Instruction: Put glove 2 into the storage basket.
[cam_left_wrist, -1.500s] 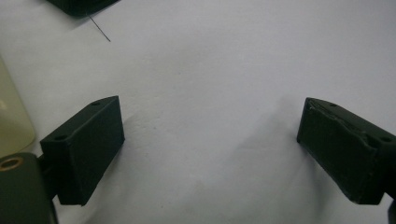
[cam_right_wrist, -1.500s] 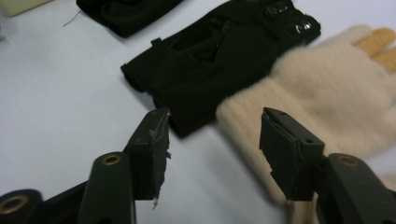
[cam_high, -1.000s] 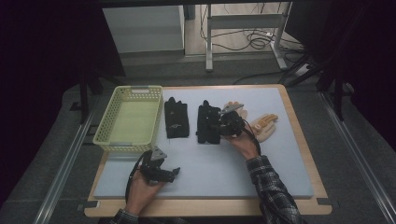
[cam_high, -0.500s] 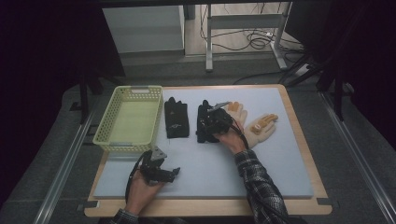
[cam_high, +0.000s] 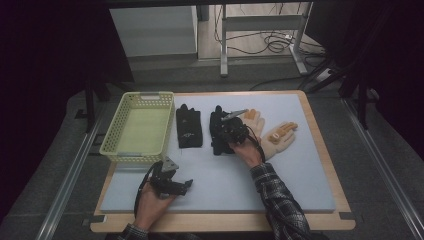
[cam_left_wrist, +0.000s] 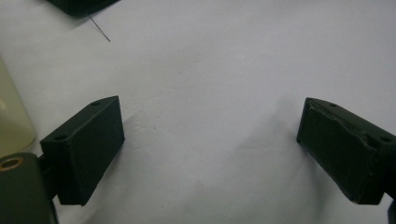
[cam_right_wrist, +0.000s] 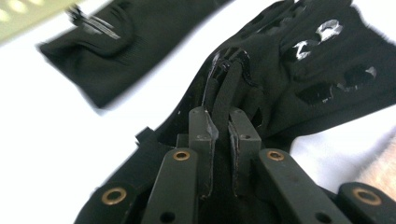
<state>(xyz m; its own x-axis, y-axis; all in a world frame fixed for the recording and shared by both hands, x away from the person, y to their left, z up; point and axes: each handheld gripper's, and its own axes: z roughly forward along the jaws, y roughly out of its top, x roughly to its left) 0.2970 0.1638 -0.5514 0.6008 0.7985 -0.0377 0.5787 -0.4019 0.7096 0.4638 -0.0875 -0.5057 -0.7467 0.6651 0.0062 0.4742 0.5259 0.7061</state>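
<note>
With a fold of the black glove (cam_right_wrist: 299, 79) at mid-table pinched in the right gripper (cam_right_wrist: 224, 116) while the left gripper (cam_left_wrist: 210, 154) is held agape over bare mat, the thin, seemingly shallow pinch could be lost on lifting.

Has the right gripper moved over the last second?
Yes. The right gripper has shifted left, off the tan gloves and onto the black glove, where its jaws are shut on a fold.
</note>
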